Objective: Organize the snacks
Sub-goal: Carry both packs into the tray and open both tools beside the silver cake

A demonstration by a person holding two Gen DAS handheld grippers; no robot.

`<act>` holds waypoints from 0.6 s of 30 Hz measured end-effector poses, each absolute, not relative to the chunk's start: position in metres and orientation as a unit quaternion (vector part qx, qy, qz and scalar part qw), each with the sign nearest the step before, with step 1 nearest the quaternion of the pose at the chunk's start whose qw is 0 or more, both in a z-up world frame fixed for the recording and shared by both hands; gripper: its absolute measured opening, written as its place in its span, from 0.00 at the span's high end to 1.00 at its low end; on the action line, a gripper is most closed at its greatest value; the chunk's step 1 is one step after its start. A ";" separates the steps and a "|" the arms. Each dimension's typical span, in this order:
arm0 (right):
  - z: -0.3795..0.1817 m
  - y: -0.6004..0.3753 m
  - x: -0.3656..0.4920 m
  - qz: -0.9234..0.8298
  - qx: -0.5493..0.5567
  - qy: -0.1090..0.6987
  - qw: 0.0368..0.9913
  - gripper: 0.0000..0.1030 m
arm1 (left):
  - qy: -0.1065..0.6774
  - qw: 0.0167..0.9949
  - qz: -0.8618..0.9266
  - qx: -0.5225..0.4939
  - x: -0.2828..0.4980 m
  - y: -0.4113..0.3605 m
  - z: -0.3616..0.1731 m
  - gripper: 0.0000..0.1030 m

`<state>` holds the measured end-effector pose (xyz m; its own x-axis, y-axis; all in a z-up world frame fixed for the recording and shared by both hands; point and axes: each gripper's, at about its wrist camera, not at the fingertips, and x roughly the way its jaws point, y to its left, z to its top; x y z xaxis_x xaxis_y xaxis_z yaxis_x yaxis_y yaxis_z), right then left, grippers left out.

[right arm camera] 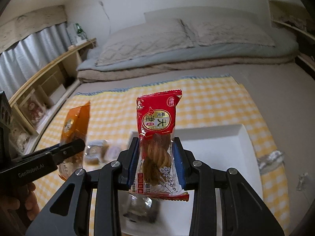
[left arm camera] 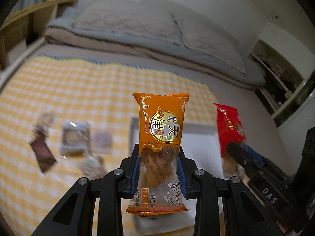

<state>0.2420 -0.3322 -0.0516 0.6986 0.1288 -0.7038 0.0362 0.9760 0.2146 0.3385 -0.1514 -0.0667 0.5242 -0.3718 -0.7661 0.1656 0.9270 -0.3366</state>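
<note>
Bed [right arm camera: 196,66]: filled both views; folded grey bedding and pillows [left arm camera: 137,25] lay stacked at the far end.

Yellow checked cloth [left arm camera: 69,90]: spread over the near half of the bed, under everything else.

Wooden shelf unit [right arm camera: 45,82]: ran along the bed's left side. The right wrist view alone showed the grey curtain [right arm camera: 23,59] behind it; the left wrist view alone showed a white open shelf [left arm camera: 275,78] on the opposite side.

White tray [right arm camera: 216,147]: lay on the cloth beneath both my grippers.

Orange twisted-dough snack packet [left arm camera: 161,137]: stood upright in my left gripper [left arm camera: 159,157], whose blue pads were clamped on its clear lower half, above the tray's left part. The right wrist view showed it side-on and blurred [right arm camera: 74,125].

Red twisted-dough snack packet [right arm camera: 157,137]: stood upright in my right gripper [right arm camera: 156,153], pinched the same way, above the tray. The left wrist view showed it at its right edge [left arm camera: 229,127].

Loose snacks on the cloth, left of the tray: a brown wrapper [left arm camera: 42,151], a square clear-wrapped pastry [left arm camera: 74,137] and a round purple one [left arm camera: 102,138], all blurred; the brown wrapper appeared only in the left wrist view.

Silvery crumpled wrapper [right arm camera: 271,161]: lay right of the tray, in the right wrist view only.

Clear packet [right arm camera: 141,208]: lay in the tray below my right gripper, contents unclear.
</note>
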 end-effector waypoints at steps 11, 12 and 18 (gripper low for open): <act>-0.083 -0.388 0.218 -0.008 0.131 0.442 0.887 0.67 | 0.545 0.807 -0.186 -0.129 0.352 -0.218 -0.112 0.68; -0.087 -0.392 0.216 -0.009 0.132 0.450 0.883 0.67 | 0.550 0.803 -0.186 -0.134 0.357 -0.220 -0.115 0.68; -0.114 -0.407 0.206 -0.007 0.139 0.490 0.860 0.67 | 0.586 0.772 -0.180 -0.167 0.380 -0.236 -0.148 0.68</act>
<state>0.2059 -0.4069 -0.1136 0.5189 0.1247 -0.8457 0.1475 0.9614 0.2323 0.3798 -0.2358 -0.1483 0.2477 -0.4730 -0.8455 0.0813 0.8798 -0.4684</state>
